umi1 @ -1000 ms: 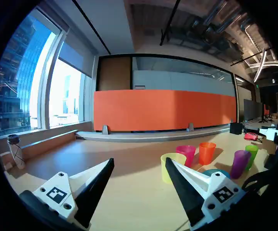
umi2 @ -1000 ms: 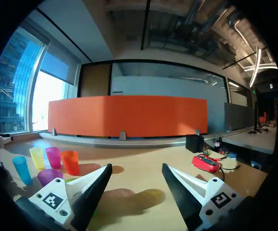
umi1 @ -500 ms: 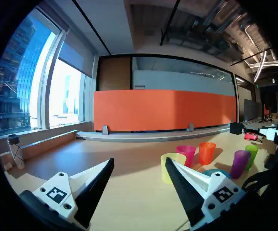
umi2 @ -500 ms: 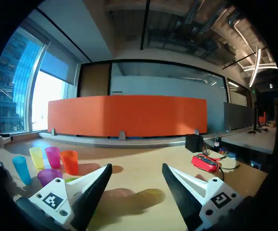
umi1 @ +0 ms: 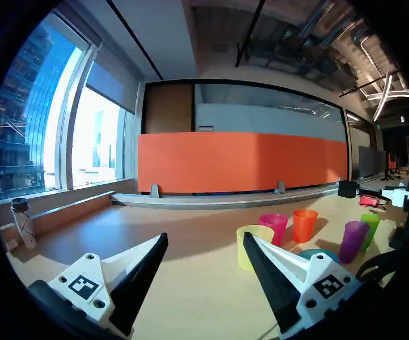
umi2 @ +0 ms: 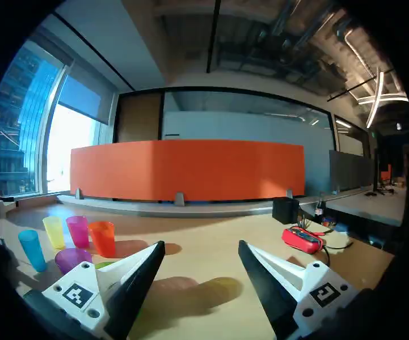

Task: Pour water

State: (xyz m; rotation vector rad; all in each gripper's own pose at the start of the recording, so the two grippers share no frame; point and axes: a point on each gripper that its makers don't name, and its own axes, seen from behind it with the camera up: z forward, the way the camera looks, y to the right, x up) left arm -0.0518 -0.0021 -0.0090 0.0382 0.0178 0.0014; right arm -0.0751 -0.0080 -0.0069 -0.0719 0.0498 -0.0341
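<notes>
Several coloured plastic cups stand on the wooden table. In the left gripper view they sit right of centre: yellow cup (umi1: 251, 245), magenta cup (umi1: 273, 225), orange cup (umi1: 304, 224), purple cup (umi1: 353, 240), green cup (umi1: 370, 225), and a teal cup (umi1: 316, 253) half hidden behind my right finger. My left gripper (umi1: 204, 235) is open and holds nothing. In the right gripper view the cups stand at the left: blue cup (umi2: 30, 249), yellow cup (umi2: 54, 231), magenta cup (umi2: 78, 230), orange cup (umi2: 103, 238), purple cup (umi2: 71, 259). My right gripper (umi2: 200, 243) is open, holding nothing.
An orange divider panel (umi1: 238, 161) runs along the table's far edge. A capped bottle (umi1: 22, 222) stands by the window sill at the left. A red device (umi2: 302, 238) with cables and a black box (umi2: 286, 211) lie at the right of the table.
</notes>
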